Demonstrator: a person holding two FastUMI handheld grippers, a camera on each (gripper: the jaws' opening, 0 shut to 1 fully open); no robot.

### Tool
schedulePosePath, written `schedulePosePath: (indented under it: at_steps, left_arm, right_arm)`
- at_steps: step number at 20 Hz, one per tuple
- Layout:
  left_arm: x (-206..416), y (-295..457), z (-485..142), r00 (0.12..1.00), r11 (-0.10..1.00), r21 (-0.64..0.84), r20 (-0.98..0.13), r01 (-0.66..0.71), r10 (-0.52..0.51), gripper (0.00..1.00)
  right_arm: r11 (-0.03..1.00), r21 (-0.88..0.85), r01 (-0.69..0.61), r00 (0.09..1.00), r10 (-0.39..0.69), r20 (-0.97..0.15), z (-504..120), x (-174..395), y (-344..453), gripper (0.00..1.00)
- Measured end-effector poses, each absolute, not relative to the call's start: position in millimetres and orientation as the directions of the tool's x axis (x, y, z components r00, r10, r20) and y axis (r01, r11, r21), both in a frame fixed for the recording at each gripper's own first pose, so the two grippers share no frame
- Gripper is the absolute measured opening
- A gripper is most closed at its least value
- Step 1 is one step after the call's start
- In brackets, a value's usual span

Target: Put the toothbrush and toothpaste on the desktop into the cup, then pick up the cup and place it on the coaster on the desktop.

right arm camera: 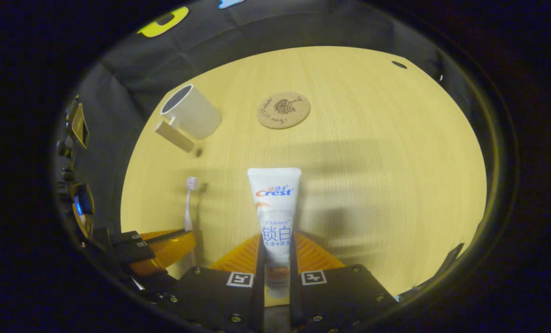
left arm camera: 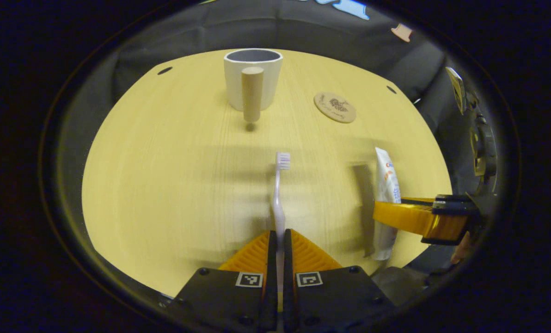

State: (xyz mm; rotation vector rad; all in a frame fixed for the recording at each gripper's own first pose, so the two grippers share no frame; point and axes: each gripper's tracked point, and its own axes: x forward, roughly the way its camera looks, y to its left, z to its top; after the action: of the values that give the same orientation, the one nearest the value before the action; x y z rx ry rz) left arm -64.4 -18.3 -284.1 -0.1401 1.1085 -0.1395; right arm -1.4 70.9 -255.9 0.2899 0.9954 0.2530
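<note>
Left gripper view: left gripper (left arm camera: pixel 279 240) clamped on toothbrush (left arm camera: pixel 279 194); right gripper (right arm camera: pixel 275 259) clamped on toothpaste (right arm camera: pixel 274 208). Step 1; next, carry both ahead to cup (left arm camera: pixel 252 78).

Both grippers (left arm camera: pixel 279 240) (right arm camera: pixel 275 249) clamped, level, side by side.

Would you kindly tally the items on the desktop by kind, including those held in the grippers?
Cup: 1
Coaster: 1
Toothbrush: 1, held in the left gripper
Toothpaste: 1, held in the right gripper
Total: 4

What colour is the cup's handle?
Light wood tan, against the cup's white body; the handle shows best in the left gripper view.
</note>
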Motion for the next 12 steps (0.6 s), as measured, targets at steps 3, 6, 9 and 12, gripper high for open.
schedulePosePath:
  at_steps: [3, 6, 9, 12]
  left_arm:
    - [-61.9, -27.1, -264.7, 0.503, 0.972, -0.223, -0.833, 0.076, -0.231, 0.12]
    - [-62.3, -25.0, -234.9, 0.601, 0.967, -0.226, -0.759, 0.12, -0.252, 0.12]
    - [-58.9, -22.7, -196.4, 0.697, 0.959, -0.227, -0.661, 0.169, -0.279, 0.12]
    - [-49.1, -15.0, -161.4, 0.768, 0.957, -0.204, -0.572, 0.205, -0.287, 0.12]
  right_arm:
    - [0.934, 0.343, -0.1, 0.569, 0.336, -0.75, -239.5, 1.3, 71.2, 0.22]
    - [0.931, 0.341, -0.131, 0.613, 0.347, -0.71, -220.6, 3.5, 75.4, 0.22]
    - [0.93, 0.334, -0.155, 0.664, 0.348, -0.662, -198.5, 7.2, 78.6, 0.23]
    - [0.922, 0.347, -0.171, 0.704, 0.361, -0.612, -173.4, 11.3, 83.6, 0.24]
